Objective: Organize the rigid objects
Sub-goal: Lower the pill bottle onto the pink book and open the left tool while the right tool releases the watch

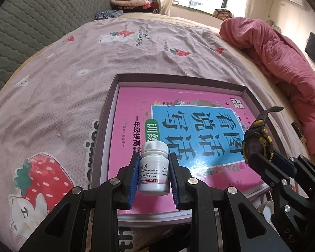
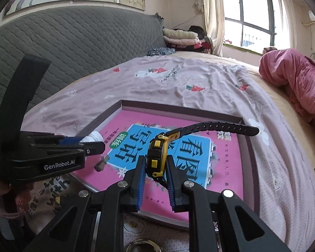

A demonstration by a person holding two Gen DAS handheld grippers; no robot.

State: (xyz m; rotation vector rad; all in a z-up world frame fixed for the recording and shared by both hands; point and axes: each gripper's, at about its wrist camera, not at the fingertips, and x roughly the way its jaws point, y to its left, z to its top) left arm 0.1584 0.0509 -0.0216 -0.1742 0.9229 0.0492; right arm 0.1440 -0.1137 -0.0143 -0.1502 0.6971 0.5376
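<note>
My left gripper (image 1: pixel 153 163) is shut on a white pill bottle (image 1: pixel 154 168) held upright over the near part of a shallow box (image 1: pixel 113 96). A pink and blue book (image 1: pixel 178 126) lies flat in the box. My right gripper (image 2: pixel 155 164) is shut on a black and yellow wristwatch (image 2: pixel 157 157), its strap (image 2: pixel 216 126) sticking out ahead, above the book (image 2: pixel 224 157). The right gripper also shows in the left wrist view (image 1: pixel 260 157) with the watch (image 1: pixel 255 145), to the right of the bottle. The left gripper (image 2: pixel 92 145) and the bottle cap (image 2: pixel 93 136) show at the left of the right wrist view.
The box (image 2: pixel 250 147) rests on a bed with a strawberry-print sheet (image 1: pixel 115 48). A rolled pink quilt (image 1: pixel 283 56) lies along the right side. A grey quilted headboard (image 2: pixel 73 40) stands at the back left, with folded clothes (image 2: pixel 182 35) beside it. A round metal object (image 2: pixel 142 244) sits below the box's near edge.
</note>
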